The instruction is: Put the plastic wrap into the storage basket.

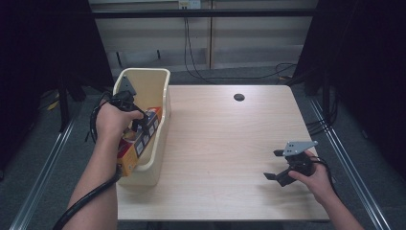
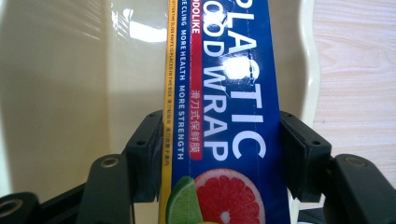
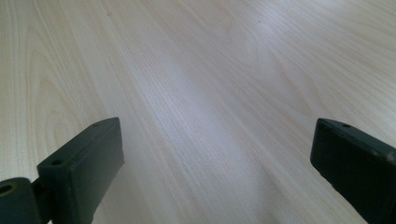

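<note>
The left gripper [image 2: 219, 154] has its jaws pinching a plastic wrap box [image 2: 219, 93] across its width, inside the cream bin [image 1: 158, 91] at the counter's [image 1: 225, 143] left edge. The glossy box could slide in that narrow grip or catch on the bin's wall. The right gripper [image 1: 276, 165] hovers over bare counter, jaws spread, holding nothing.

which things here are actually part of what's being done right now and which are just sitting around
In use:
- plastic wrap box, clamped in the left gripper
- cream bin it sits in

Idle:
- right gripper, jaws open over bare table
- cables behind the table
</note>
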The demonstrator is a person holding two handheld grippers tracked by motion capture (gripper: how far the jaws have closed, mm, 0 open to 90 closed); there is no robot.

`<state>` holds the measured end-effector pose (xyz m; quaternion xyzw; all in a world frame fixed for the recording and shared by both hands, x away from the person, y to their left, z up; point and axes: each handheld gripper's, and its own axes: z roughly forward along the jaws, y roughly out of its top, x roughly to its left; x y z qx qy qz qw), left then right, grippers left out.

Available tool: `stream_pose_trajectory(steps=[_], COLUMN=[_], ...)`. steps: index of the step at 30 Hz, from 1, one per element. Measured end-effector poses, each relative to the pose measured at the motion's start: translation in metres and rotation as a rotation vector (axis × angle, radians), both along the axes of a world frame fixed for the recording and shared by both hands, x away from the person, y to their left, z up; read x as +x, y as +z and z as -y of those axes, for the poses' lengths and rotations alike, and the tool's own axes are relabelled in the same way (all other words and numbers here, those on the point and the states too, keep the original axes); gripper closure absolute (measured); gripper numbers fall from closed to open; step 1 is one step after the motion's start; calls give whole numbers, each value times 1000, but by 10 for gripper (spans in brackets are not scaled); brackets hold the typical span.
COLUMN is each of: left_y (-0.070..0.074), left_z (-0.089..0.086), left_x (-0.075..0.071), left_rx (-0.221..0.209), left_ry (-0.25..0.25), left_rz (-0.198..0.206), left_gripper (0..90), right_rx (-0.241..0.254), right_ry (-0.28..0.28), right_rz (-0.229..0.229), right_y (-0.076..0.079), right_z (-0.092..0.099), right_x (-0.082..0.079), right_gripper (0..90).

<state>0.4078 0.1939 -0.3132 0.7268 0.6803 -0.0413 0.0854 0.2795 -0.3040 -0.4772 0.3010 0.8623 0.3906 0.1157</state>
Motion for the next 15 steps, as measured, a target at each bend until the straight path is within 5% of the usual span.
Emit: stream_pose_trajectory(steps=[15], left_y=[-8], left_z=[4], left_x=[3], left_rx=[4], left_ry=[3], left_rz=[-19], left_gripper=[405], right_rx=[-1], right_ry=[0], right_rz=[0], right_y=[0], right_z=[0], right_x=[0], right_gripper=[26])
